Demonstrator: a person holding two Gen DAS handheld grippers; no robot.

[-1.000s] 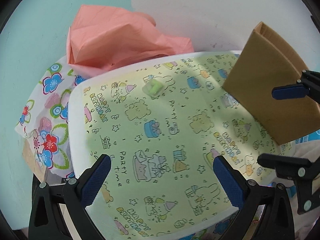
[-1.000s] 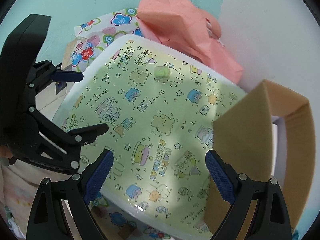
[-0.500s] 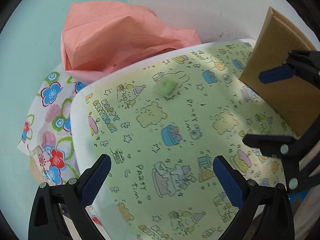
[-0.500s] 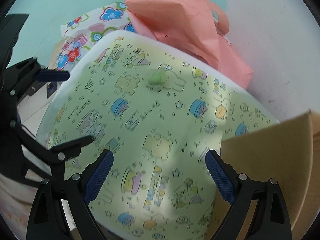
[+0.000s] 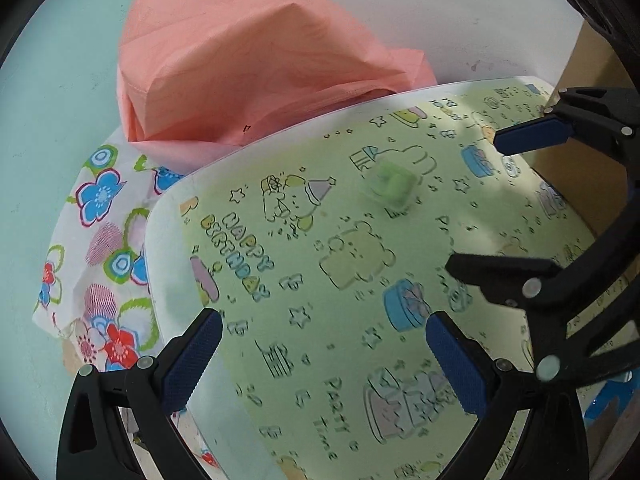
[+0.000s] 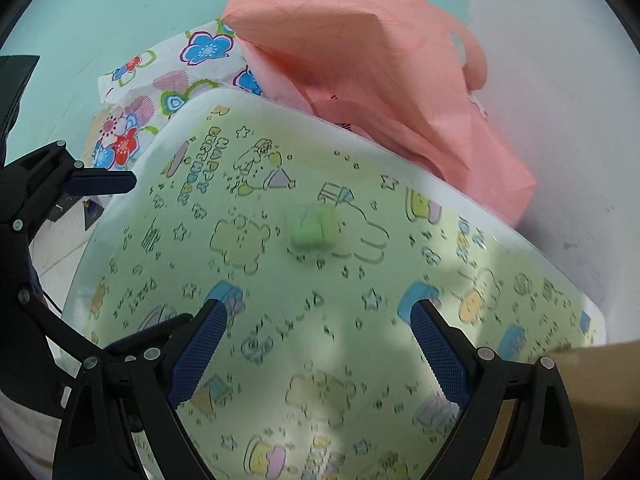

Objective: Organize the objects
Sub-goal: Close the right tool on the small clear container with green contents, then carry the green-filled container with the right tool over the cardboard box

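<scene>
A small pale green block (image 5: 391, 183) lies on a yellow-green birthday-print sheet (image 5: 360, 280) with a white border. It also shows in the right wrist view (image 6: 313, 227), on the same sheet (image 6: 320, 320). My left gripper (image 5: 320, 360) is open and empty, low over the sheet's near part. My right gripper (image 6: 316, 344) is open and empty, hovering just short of the block. The right gripper (image 5: 516, 200) reaches in from the right in the left wrist view, and the left gripper (image 6: 136, 256) shows at the left edge of the right wrist view.
A crumpled pink bag (image 5: 248, 68) lies behind the sheet against the wall, also in the right wrist view (image 6: 368, 60). A flower-print bag (image 5: 104, 232) lies at the left. A brown cardboard box (image 5: 584, 160) stands at the right.
Both grippers have moved forward over the sheet toward the green block and the pink bag. The cardboard box has slid out toward the right edge of both views. Both stay open.
</scene>
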